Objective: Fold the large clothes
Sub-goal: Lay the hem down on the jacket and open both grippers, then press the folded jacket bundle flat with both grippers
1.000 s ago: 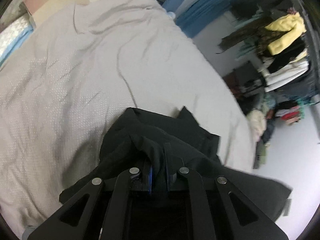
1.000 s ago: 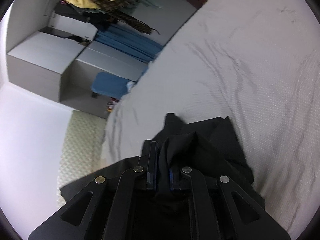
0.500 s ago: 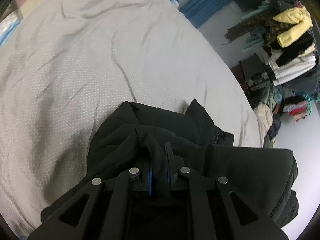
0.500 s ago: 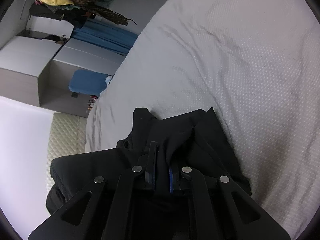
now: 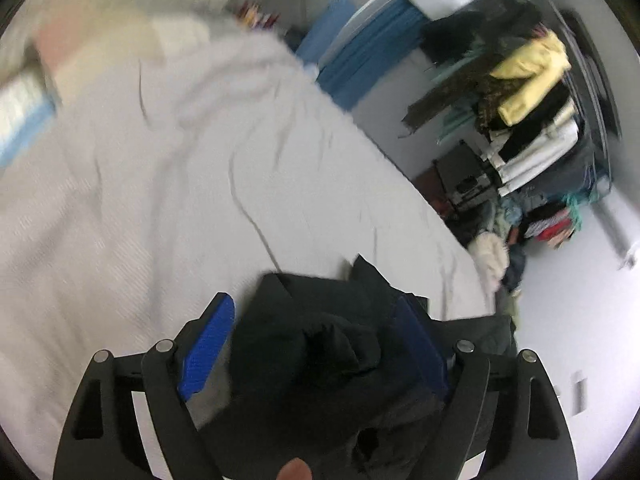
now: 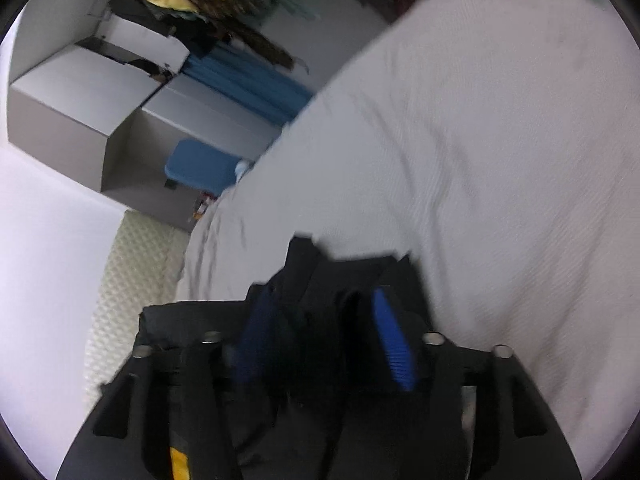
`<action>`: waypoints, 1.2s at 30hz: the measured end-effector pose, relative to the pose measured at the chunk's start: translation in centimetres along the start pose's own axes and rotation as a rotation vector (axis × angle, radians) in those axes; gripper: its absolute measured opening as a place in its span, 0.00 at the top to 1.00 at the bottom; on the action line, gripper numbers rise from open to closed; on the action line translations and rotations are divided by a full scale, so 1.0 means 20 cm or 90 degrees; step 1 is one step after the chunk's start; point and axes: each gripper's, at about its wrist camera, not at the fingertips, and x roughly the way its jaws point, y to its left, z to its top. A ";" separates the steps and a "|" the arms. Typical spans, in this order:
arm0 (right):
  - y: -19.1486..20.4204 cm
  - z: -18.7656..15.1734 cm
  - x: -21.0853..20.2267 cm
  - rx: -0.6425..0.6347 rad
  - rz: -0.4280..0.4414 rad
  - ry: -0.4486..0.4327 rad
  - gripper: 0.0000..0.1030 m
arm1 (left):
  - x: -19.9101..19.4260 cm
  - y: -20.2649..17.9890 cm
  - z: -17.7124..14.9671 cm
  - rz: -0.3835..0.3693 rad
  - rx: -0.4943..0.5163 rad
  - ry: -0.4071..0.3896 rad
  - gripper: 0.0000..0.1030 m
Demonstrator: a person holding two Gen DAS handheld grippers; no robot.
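Observation:
A black garment (image 5: 320, 340) lies bunched on the grey bedspread (image 5: 180, 180) near the bed's edge. My left gripper (image 5: 316, 312) is open, its blue pads (image 5: 206, 344) spread to either side of a fold of the cloth. In the right wrist view the same black garment (image 6: 320, 292) lies between the spread blue pads (image 6: 394, 344) of my right gripper (image 6: 324, 300), which is open too. Both views are blurred by motion.
A rack heaped with clothes, a yellow one (image 5: 528, 76) on top, stands beyond the bed's edge. Blue fabric (image 6: 248, 80) and grey cabinets (image 6: 100, 92) line the wall. Pillows (image 5: 24, 108) lie at the bed's head.
Both grippers were shut on the black garment; both have now opened and let the cloth go. Both cameras have tilted upward, showing more of the room.

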 end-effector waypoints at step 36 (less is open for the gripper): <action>0.61 -0.81 0.44 -0.347 -0.065 -0.031 0.16 | 0.42 -0.86 -0.92 0.068 0.425 -0.083 0.02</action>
